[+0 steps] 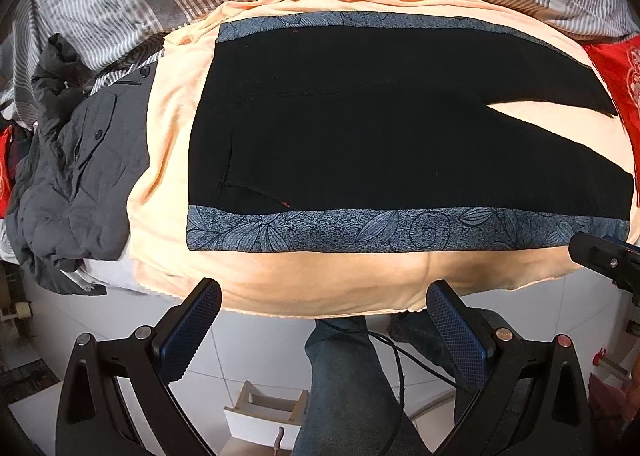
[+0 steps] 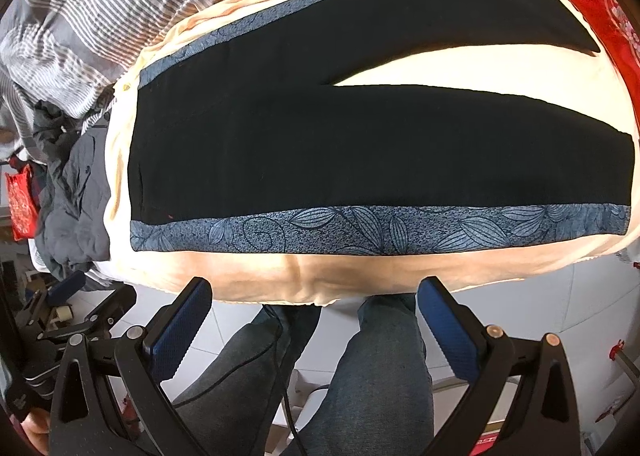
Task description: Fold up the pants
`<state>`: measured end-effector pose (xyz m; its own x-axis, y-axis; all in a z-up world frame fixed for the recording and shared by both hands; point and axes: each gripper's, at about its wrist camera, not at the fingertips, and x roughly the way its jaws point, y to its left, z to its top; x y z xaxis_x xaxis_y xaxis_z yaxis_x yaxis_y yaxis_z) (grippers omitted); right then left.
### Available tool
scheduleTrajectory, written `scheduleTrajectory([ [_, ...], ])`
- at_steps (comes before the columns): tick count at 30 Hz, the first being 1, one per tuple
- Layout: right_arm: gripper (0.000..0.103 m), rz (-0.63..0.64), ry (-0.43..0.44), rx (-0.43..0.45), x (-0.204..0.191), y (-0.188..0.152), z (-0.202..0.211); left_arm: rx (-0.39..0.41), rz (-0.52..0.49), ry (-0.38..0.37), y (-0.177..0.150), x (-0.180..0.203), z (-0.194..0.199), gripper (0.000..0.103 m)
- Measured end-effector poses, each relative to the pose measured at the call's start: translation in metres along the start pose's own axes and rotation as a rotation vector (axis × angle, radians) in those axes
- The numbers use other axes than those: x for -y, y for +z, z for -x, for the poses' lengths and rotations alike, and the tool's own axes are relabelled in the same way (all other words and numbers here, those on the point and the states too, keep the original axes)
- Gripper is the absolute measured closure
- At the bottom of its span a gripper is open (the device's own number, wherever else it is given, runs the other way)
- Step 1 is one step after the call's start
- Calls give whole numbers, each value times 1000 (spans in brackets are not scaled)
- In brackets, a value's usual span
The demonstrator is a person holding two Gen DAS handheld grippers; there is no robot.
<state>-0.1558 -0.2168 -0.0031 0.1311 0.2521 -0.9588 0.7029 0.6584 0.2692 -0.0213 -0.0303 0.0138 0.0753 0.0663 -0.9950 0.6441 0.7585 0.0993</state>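
Our left gripper (image 1: 322,320) hung at the bottom of its frame with its jaws spread wide and nothing between them; our right gripper (image 2: 314,316) stood the same, empty, at the bottom of its own view. Both were short of the peach blanket (image 1: 320,276).

Across the middle of each frame the black pants (image 1: 360,128) lay flat on that blanket, blue leaf-print side stripe (image 1: 400,230) nearest us, the legs parting toward the right. We judged no fold had been made; all the folding remained.

We could read no brand or label. The red cloth (image 2: 600,4) at upper right bore a pale pattern too blurred to make out.
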Motion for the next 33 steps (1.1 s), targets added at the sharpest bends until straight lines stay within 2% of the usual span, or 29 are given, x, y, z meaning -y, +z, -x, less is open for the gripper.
scheduleTrajectory([
  [6,0,-6,17,-1,8,3,2,6,3,7,-4,8,3,0],
  [9,0,-3,35,-6,13,4,1,10,36,13,-7,7,4,0],
  [12,0,-15,76,-20,18,5,-2,8,96,6,-9,0,1,0],
  [18,0,-19,143,-23,22,9,-9,-2,281,-73,-4,-31,-14,0],
  [20,0,-45,205,-26,22,8,-17,-2,325,-104,-4,-39,-23,0],
  [24,0,-92,305,-37,19,2,-45,-11,394,-178,-5,-57,-60,0],
  [28,0,-148,386,-53,14,-8,-90,-31,403,-198,-8,-68,-100,0],
  [33,0,-277,510,-46,16,-23,-149,-8,402,-279,-18,-76,-131,0],
])
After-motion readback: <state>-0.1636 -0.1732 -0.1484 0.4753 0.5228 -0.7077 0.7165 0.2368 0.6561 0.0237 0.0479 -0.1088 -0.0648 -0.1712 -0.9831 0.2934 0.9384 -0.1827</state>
